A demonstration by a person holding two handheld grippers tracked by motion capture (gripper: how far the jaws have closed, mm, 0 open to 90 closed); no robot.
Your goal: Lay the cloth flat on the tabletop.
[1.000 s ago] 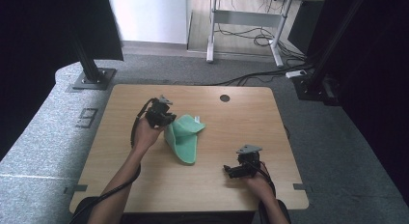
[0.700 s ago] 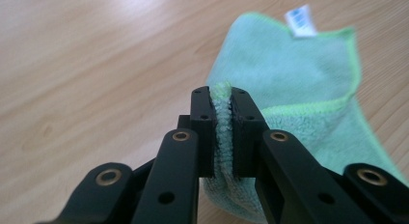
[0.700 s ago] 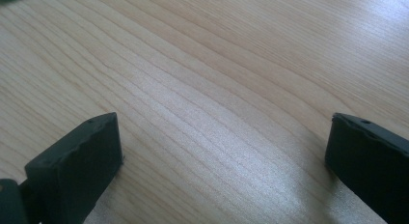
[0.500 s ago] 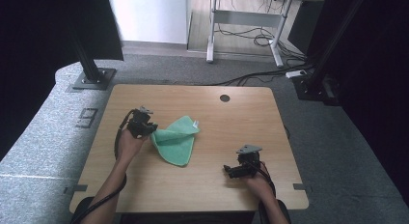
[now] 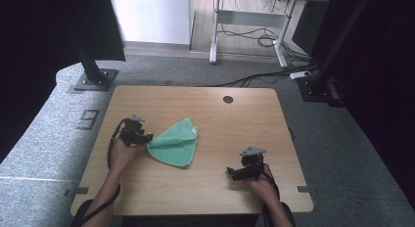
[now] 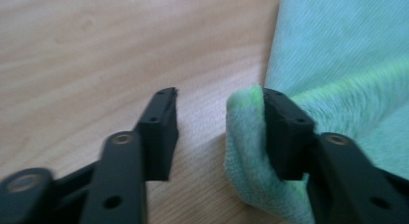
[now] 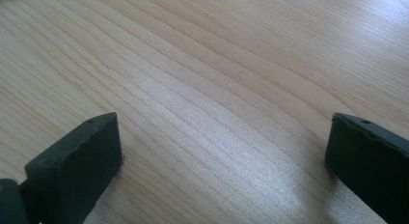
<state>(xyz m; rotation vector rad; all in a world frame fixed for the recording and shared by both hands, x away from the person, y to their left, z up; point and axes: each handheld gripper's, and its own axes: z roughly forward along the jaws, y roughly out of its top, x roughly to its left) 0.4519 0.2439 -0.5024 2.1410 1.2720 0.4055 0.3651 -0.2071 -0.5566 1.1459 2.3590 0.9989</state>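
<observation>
Jaws of the left gripper (image 6: 217,132) have just been opening and now stand parted, with a bunched fold of the green cloth (image 6: 337,74) lying between them; the fold is draped against the inner face of one jaw while bare wood shows between it and the other, so no squeeze is being applied and the cloth is judged released. A second ago, in the high view, the cloth was carried raised and hanging from this gripper near the middle of the table; half a second ago it had been drawn toward the left side and lowered. Now the cloth (image 5: 175,145) is seen spread flat on the wooden table (image 5: 235,119), left of centre, roughly triangular with one edge folded over, and the left gripper (image 5: 146,138) is held at its left corner, touching it. The right gripper (image 5: 234,173) has been kept in the same place near the front right of the table throughout, its jaws wide apart over bare wood, nothing between them, well apart from the cloth. From this, the laying-down step is judged complete, and the corner only needs to be cleared before any smoothing or folding is begun.
</observation>
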